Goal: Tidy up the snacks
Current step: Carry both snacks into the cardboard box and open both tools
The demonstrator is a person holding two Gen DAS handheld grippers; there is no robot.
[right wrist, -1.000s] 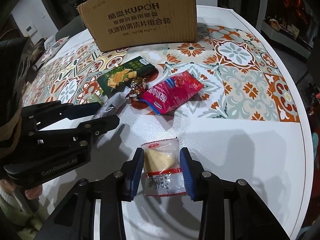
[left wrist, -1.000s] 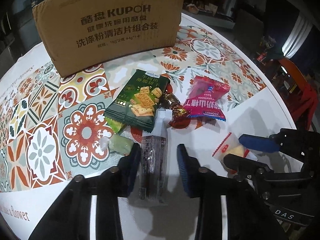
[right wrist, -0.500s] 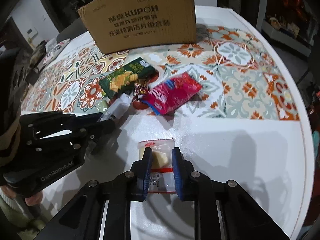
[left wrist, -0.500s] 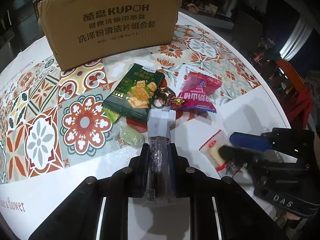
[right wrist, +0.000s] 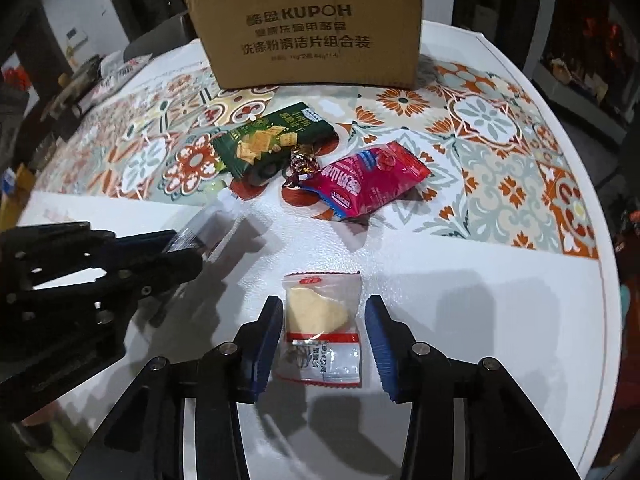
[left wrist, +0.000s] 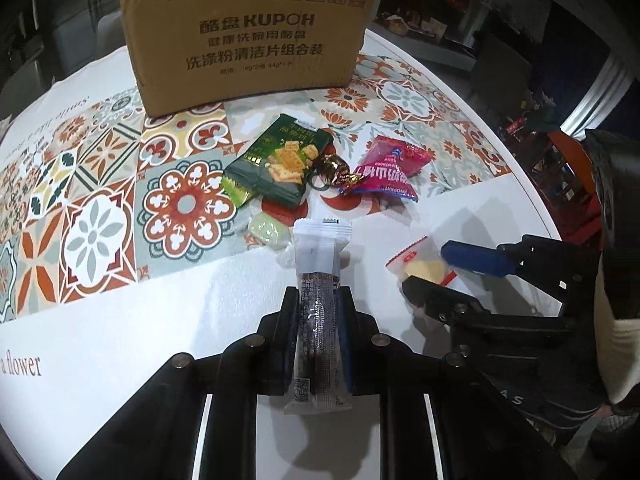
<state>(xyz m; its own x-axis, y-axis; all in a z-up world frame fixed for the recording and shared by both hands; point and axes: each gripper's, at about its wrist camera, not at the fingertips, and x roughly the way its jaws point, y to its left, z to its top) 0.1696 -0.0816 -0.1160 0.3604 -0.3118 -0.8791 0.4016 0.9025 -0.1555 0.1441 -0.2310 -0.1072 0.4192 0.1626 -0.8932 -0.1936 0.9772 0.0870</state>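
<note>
Pickup underway: my left tool [left wrist: 318, 312] is clamped on the dark snack stick [left wrist: 318, 300] over the desk [left wrist: 160, 320]. My right tool [right wrist: 320, 336] is opening, pads clear of the cracker packet [right wrist: 320, 320] lying between them. Next I carry the stick into the cardboard box [left wrist: 248, 32], probably.

Dark snack bar [left wrist: 318, 312] (perhaps jelly), clamped upright

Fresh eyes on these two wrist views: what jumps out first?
The big cardboard box at the table's far side, above a snack cluster: green cracker bag and pink packet. Nearer, the left tool is clamped on a long dark snack bar. The right tool is opening around a clear-wrapped yellow pastry.
</note>
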